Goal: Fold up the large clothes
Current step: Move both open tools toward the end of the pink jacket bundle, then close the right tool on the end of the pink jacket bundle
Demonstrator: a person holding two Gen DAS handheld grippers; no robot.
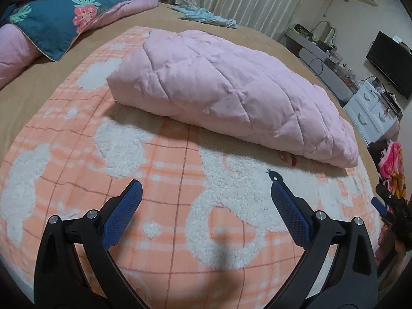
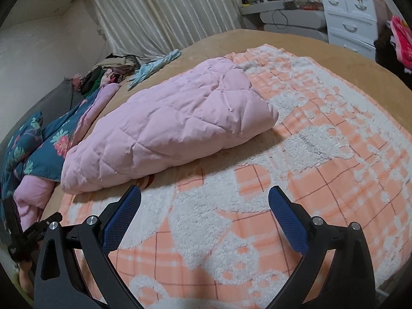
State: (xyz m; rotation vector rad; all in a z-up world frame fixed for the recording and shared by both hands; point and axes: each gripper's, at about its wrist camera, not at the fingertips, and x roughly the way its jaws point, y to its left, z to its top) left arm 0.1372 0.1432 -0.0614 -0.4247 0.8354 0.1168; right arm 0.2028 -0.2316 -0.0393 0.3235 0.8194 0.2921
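Observation:
A pink quilted garment (image 1: 226, 95) lies folded into a thick bundle on an orange-and-white plaid blanket (image 1: 159, 200) spread over the bed. In the right wrist view the same pink bundle (image 2: 170, 128) lies ahead and to the left. My left gripper (image 1: 206, 190) hovers open over the blanket, short of the bundle's near edge, with nothing between its blue pads. My right gripper (image 2: 204, 195) is also open and empty above the blanket (image 2: 309, 180), close to the bundle's near end. The other gripper's tip (image 1: 381, 206) shows at the right edge of the left wrist view.
A teal floral quilt with pink lining (image 1: 59, 18) is bunched at the bed's far left. A light blue cloth (image 1: 206, 16) lies near the curtain. White drawers (image 2: 347, 18), a cluttered desk (image 1: 322, 51) and a dark screen (image 1: 388, 61) stand beyond the bed. Bright pink clothes (image 1: 394, 162) hang at the right.

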